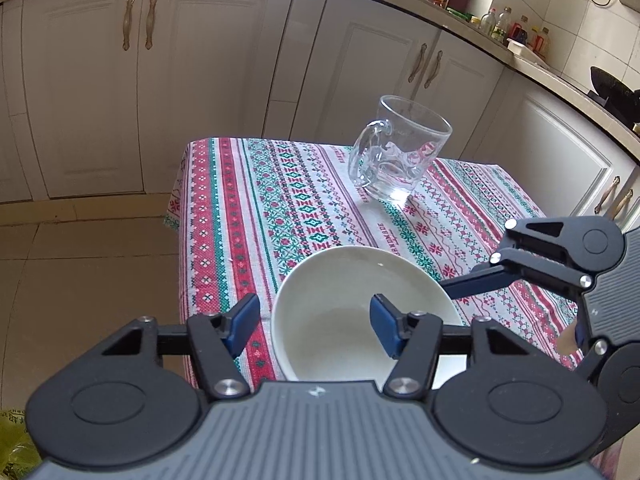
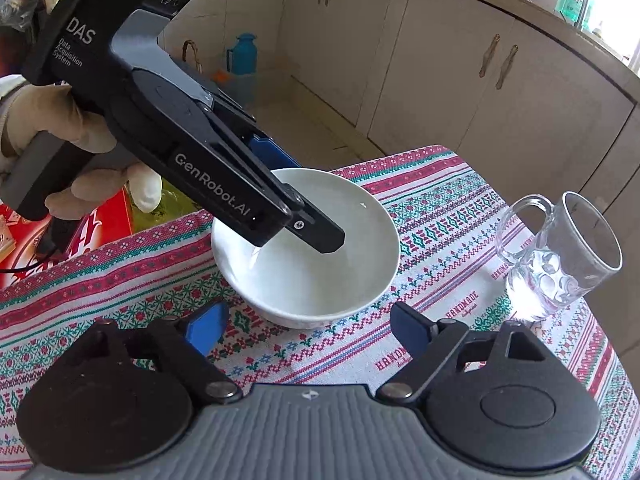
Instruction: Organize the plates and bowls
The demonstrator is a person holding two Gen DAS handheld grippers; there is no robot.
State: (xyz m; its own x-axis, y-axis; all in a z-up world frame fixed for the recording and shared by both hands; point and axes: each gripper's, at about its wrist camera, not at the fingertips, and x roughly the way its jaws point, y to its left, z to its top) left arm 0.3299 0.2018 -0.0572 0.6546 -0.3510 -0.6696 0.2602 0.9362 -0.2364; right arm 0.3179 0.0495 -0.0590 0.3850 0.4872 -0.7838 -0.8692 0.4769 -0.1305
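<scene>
Straddling the near-left rim of a white bowl, the left gripper has one blue pad outside the wall and the other inside the hollow. From the left wrist view a clear gap shows between the outer pad and the bowl's wall, and the inner pad seems to hang over the basin without pressing, so the jaws stand partly open with the rim between them, holding nothing. The right wrist view bears this out: one dark finger of that gripper reaches down into the bowl, the other blue-padded finger lies behind the far rim.

The bowl sits upright on a patterned tablecloth, close to the table's near-left corner as the left camera sees it. It looks empty.

The right gripper hovers just short of the bowl's opposite side. Its two blue pads stand apart, wider than the left pair, and both lie over cloth beside the bowl's base; the bowl is ahead of the jaws, not between them, and I see no contact.

A gloved hand grasps the left gripper's handle. A glass mug stands well apart from the bowl, farther along the cloth.
</scene>
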